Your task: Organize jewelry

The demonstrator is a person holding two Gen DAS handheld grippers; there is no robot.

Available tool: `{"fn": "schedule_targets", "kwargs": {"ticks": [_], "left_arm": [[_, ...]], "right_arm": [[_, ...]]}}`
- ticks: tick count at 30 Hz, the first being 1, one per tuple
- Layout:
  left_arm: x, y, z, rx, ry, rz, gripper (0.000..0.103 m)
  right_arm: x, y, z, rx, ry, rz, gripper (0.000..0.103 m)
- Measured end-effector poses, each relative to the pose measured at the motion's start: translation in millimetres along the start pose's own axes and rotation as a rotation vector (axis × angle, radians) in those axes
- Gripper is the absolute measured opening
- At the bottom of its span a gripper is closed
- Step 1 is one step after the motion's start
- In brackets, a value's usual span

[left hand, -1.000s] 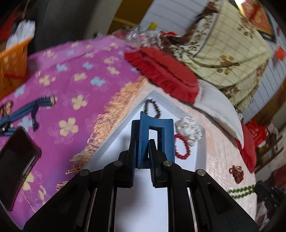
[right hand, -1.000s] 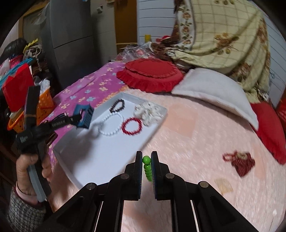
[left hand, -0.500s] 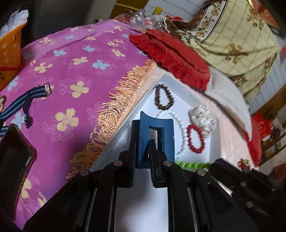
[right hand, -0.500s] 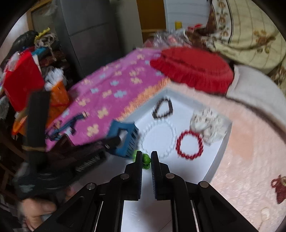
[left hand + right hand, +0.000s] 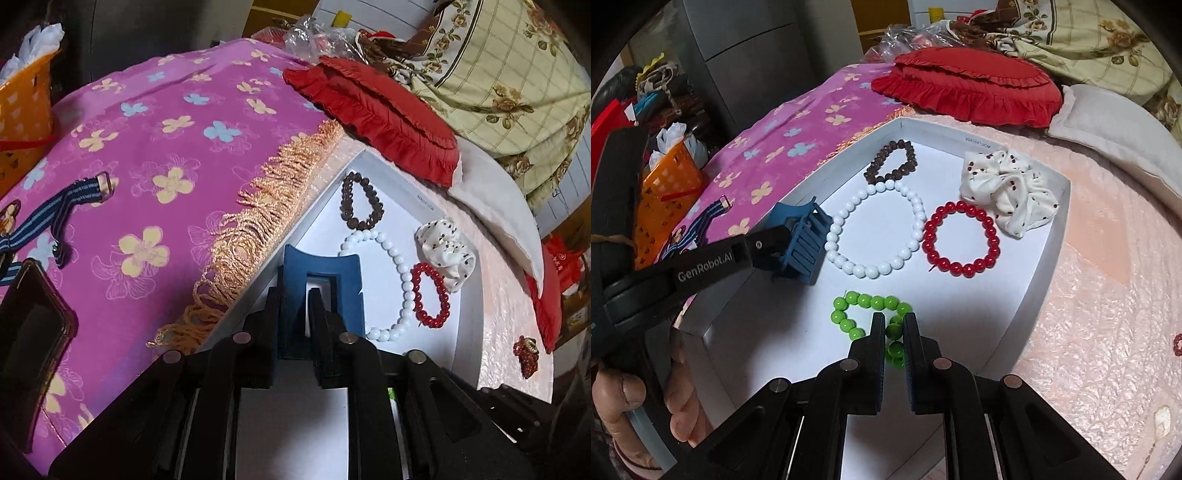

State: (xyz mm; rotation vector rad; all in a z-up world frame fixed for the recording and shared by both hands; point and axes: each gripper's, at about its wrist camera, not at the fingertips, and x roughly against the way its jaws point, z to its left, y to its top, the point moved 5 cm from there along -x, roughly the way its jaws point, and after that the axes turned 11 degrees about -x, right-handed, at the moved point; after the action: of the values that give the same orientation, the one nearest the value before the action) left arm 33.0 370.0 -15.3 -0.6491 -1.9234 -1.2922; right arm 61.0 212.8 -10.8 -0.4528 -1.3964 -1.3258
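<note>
Right gripper (image 5: 894, 325) clamps green bracelet (image 5: 866, 314) in white tray (image 5: 1049, 258) beside bracelets.

Bed covered by a pale pink spread (image 5: 1100, 302); magenta flowered cloth (image 5: 177, 122) with orange fringe (image 5: 255, 236) on its left side. Red ruffled cushion (image 5: 964, 85) and white pillow (image 5: 1119, 129) at far end, checked floral quilt (image 5: 509, 62) heaped behind. Grey cabinet (image 5: 746, 55) far left, orange basket (image 5: 668, 184) beside bed. White panelled wall (image 5: 369, 9) at back. Indoor light, dim corners.
</note>
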Motion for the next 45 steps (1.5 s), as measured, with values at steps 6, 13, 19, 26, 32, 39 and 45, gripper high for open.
{"fn": "schedule_targets", "kwargs": {"ticks": [6,13,19,26,32,39,45], "left_arm": [[16.1,3.1,-8.6,-0.01,-0.069,-0.048,0.044],[25.1,5.0,-19.6,-0.038,-0.104,-0.091,0.045],[30.3,2.1,-26.9,-0.079,-0.081,-0.113,0.045],[31.8,-4.2,-30.3,-0.109,-0.053,-0.114,0.045],[40.0,-12.7,-44.6,-0.143,-0.052,-0.127,0.045],[80.2,-37.0,-110.4,-0.2,-0.254,-0.14,0.045],[98.1,-60.0,-170.9,-0.422,-0.221,-0.231,0.045]], "right_arm": [[-3.8,4.6,2.5,0.017,-0.06,-0.041,0.009],[3.9,10.0,-12.0,-0.034,-0.054,-0.061,0.04],[39.5,13.8,-23.5,-0.079,-0.045,-0.127,0.044],[84.0,-19.0,-59.9,-0.103,-0.088,-0.161,0.044],[121.0,-58.0,-128.6,-0.176,-0.199,-0.194,0.044],[162.5,-87.1,-239.2,-0.4,-0.305,-0.227,0.044],[172.5,-69.5,-321.6,-0.567,-0.363,-0.25,0.044]]}}
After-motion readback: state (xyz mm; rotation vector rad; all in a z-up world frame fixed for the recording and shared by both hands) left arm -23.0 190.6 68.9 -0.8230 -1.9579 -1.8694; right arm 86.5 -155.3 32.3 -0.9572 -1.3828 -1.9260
